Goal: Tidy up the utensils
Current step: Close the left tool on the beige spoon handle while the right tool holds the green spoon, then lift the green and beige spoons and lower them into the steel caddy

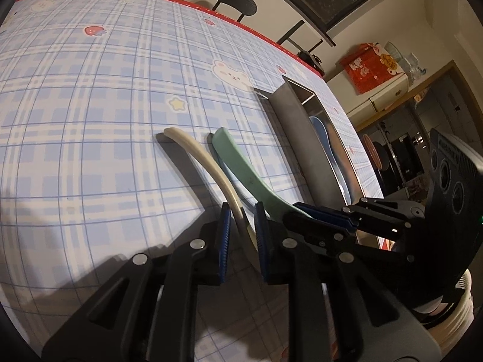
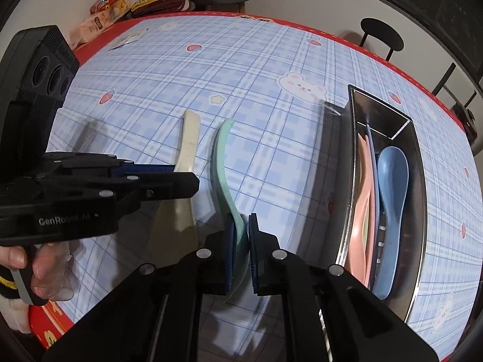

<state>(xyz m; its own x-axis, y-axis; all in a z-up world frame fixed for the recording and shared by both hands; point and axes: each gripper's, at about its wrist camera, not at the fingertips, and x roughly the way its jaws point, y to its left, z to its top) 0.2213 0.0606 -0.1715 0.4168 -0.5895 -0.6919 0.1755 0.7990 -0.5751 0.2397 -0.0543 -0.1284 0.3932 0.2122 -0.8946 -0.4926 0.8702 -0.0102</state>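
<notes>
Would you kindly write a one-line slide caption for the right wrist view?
Right gripper grips the green spoon, left gripper the cream spoon, beside a steel tray holding spoons.

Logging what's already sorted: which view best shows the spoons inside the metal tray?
The right wrist view. It looks down into the metal tray, showing the blue spoon and pink spoon lying inside. The left wrist view sees the tray's outer wall and only a sliver of blue spoon.
</notes>
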